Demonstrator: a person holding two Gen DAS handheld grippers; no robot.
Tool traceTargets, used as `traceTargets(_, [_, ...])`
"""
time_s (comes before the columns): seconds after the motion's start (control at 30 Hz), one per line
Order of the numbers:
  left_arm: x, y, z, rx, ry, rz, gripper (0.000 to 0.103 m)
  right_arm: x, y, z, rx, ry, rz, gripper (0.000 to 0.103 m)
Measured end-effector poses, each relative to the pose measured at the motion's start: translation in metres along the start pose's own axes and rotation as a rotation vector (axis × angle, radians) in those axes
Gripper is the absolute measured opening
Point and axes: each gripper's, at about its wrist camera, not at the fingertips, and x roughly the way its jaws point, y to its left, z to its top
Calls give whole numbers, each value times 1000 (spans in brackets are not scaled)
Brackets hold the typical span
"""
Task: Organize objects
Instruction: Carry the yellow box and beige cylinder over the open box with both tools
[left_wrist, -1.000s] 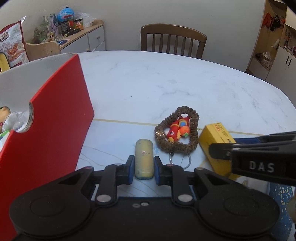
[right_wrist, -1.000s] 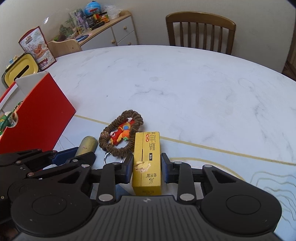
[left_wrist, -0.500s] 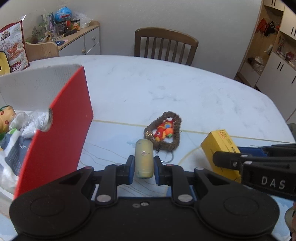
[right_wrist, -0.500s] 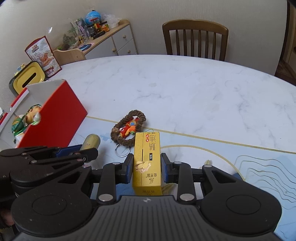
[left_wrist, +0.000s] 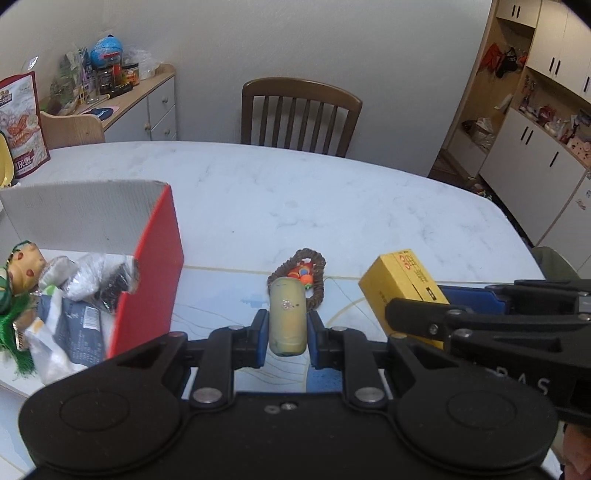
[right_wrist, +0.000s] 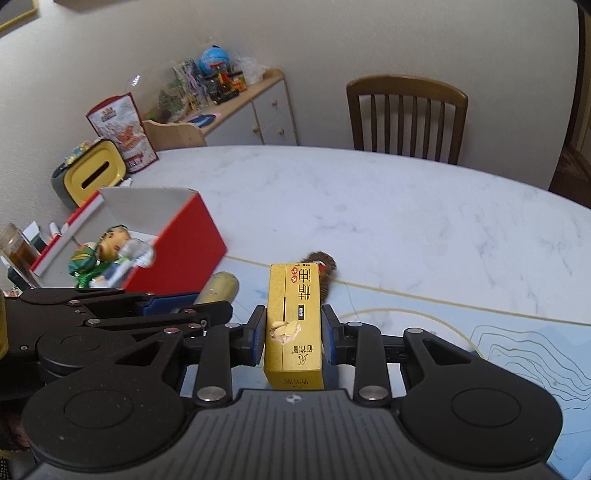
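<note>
Left gripper (left_wrist: 284, 334) clamped on tan cylinder (left_wrist: 287, 317), raised off tabletop (left_wrist: 332, 206) near its front edge. I see red box (left_wrist: 155, 273) just left of it, toward left edge, open, stuffed with toys and packets. Woven keychain ring (left_wrist: 312, 273) lies on tabletop beyond cylinder. My right gripper (right_wrist: 293, 334) clamped on yellow carton (right_wrist: 295, 325), raised alongside, further right. Chair (right_wrist: 406, 114) at far edge.

Wrist views, shared table (left_wrist: 332, 206) (seemingly raised)
</note>
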Motion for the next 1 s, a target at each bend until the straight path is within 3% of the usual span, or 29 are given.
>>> traceTargets(0.33, [-36,43,15,10,-26,-23,19,-11,44,15,-10,-37,6,29])
traceTargets(1.0, [-69,182,49,-32,-43,49,19,20,165,54,-87,-67,36,29])
